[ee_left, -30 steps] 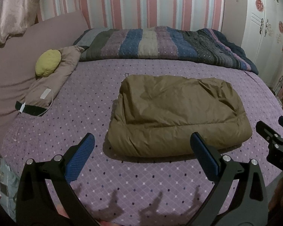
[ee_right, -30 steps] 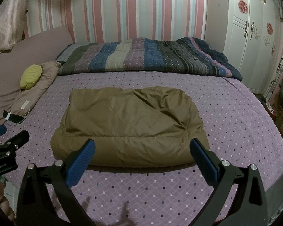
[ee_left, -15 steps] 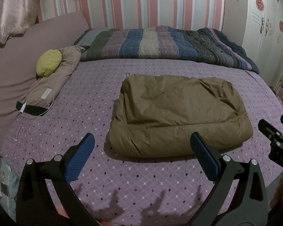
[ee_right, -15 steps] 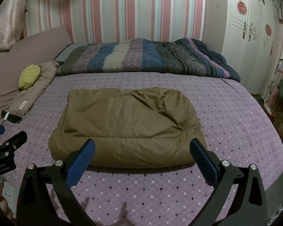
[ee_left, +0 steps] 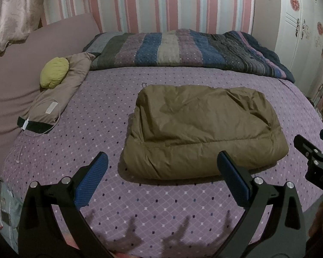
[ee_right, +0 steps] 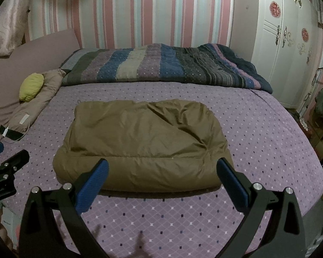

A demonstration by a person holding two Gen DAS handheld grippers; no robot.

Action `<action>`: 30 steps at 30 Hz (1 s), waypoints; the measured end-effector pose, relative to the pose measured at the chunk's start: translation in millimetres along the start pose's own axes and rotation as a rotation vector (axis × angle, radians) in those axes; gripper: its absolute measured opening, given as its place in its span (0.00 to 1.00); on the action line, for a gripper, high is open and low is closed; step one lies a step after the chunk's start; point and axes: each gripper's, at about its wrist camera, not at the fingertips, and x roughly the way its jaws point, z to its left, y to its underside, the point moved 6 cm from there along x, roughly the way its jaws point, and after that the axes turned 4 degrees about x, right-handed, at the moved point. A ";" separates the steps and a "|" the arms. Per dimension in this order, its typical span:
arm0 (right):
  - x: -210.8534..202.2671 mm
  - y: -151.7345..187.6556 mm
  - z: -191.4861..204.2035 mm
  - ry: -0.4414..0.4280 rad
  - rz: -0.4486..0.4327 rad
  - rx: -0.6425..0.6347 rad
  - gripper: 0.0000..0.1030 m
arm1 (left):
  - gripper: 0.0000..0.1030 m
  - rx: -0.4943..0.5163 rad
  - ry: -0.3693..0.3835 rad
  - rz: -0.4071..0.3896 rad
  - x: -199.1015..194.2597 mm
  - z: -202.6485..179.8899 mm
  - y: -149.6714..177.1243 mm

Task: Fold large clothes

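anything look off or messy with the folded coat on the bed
Nothing stands out. The olive padded coat lies folded in a compact bundle on the purple bedspread, only creased on top. Both the left gripper and right gripper are open and empty.

The room was dim and warm-toned, lit from behind the cameras: finger-like shadows fell on the purple bedspread point(ee_left: 60, 142) near the lower edge, and the folded olive jacket point(ee_left: 204, 133) cast a soft shadow forward. Fisheye bending curved the striped wall point(ee_right: 152, 15); corners vignetted black.
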 end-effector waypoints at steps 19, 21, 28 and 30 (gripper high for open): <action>2.7 2.8 -1.7 0.011 -0.006 0.016 0.97 | 0.97 0.012 -0.002 -0.003 -0.7 0.4 -0.8; 2.9 2.8 -2.2 0.011 -0.005 0.016 0.97 | 0.97 0.013 -0.003 -0.003 0.4 1.0 -0.5; 2.6 3.1 -2.3 0.010 -0.005 0.015 0.97 | 0.97 0.018 0.001 -0.004 0.9 0.6 -1.4; 2.8 3.4 -2.8 0.011 -0.005 0.015 0.97 | 0.97 0.020 0.008 -0.002 1.9 0.6 -2.0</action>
